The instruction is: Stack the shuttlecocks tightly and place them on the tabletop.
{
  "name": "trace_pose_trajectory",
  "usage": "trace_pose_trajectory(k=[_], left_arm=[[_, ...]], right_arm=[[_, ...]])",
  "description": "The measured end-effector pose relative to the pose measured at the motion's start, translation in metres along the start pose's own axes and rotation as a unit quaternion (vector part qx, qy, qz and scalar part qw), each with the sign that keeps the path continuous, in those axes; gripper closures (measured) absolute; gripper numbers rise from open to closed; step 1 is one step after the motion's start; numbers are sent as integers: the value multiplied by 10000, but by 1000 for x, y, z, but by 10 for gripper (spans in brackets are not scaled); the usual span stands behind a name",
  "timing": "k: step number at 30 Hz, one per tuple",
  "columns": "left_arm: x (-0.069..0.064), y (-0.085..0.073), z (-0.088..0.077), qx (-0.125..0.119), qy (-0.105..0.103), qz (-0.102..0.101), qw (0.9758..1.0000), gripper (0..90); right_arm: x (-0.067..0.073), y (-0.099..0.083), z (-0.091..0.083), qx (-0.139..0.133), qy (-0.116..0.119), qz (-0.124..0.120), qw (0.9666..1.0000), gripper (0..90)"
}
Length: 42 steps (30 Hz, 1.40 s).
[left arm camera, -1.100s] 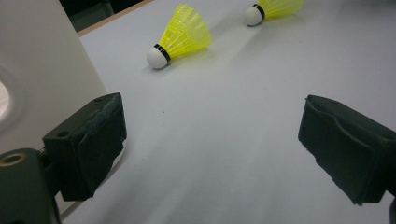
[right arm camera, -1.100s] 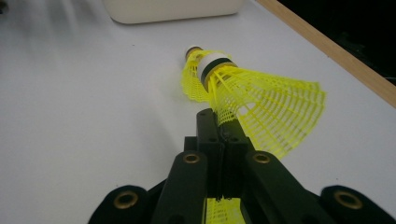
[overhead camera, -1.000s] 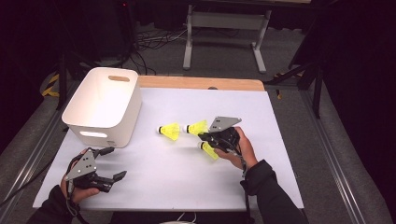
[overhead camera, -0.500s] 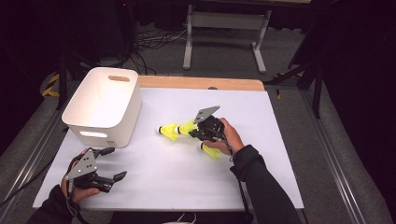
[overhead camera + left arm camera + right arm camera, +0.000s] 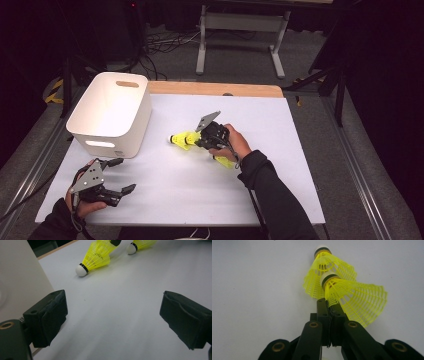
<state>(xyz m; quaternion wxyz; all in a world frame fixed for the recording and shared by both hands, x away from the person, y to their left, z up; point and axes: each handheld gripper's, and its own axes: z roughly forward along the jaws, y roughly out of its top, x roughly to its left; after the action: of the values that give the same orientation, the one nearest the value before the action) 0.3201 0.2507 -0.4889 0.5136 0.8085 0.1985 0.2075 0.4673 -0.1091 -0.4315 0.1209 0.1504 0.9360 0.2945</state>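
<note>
Three yellow shuttlecocks show on the tabletop (image 5: 280,200): the first shuttlecock (image 5: 181,140), the second shuttlecock (image 5: 352,296) just beside it, and the third shuttlecock (image 5: 225,161) a little apart. There is one white bin (image 5: 111,114). Two grippers are present, the left gripper (image 5: 120,175) and the right gripper (image 5: 201,141).

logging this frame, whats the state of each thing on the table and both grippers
held shuttlecock: pinched by its skirt in the right gripper
second shuttlecock: lying on its side
third shuttlecock: lying by the right hand
white bin: upright
left gripper: open
right gripper: shut on held shuttlecock
</note>
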Motion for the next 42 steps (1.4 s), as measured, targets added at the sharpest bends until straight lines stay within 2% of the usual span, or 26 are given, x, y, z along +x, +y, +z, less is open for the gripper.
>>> trace_pose_trajectory(k=[1, 8, 11, 14, 15, 19, 21, 25, 29, 33, 38, 42], left_arm=[[0, 0, 0, 9, -11, -5, 10000, 86], [0, 0, 1, 20, -16, -11, 10000, 86], [0, 0, 2, 46, -39, 6, 10000, 86], [0, 0, 2, 43, -43, -6, 10000, 86], [0, -1, 2, 46, -48, -9, 10000, 86], [0, -1, 3, 72, -63, 1, 10000, 86], [0, -1, 3, 83, -65, 5, 9999, 86], [0, -1, 4, 104, -79, -2, 9999, 86], [0, -1, 4, 128, -84, 4, 9999, 87], [0, -1, 4, 140, -93, 11, 9999, 87], [0, -1, 4, 128, -106, 3, 9999, 88], [0, -1, 4, 121, -113, 2, 9999, 89]], right_arm=[[0, 2, 1, 104, -55, -16, 9999, 885], [1, 6, 6, 301, -111, -93, 9994, 871], [1, 7, 8, 409, -56, -109, 9991, 820], [1, 7, 10, 485, -4, -139, 9987, 728], [2, 7, 10, 548, -50, -125, 9984, 687], [0, 6, 7, 597, -83, -99, 9981, 641], [-2, 4, 2, 541, -30, 0, 9985, 631], [-5, 2, -3, 560, -4, 95, 9984, 680], [-5, 6, -5, 602, 14, 128, 9981, 816], [-5, 12, -4, 667, 15, 125, 9977, 886], [-2, 19, 1, 768, 13, 3, 9970, 897], [0, 24, 4, 772, 7, 3, 9970, 892]])
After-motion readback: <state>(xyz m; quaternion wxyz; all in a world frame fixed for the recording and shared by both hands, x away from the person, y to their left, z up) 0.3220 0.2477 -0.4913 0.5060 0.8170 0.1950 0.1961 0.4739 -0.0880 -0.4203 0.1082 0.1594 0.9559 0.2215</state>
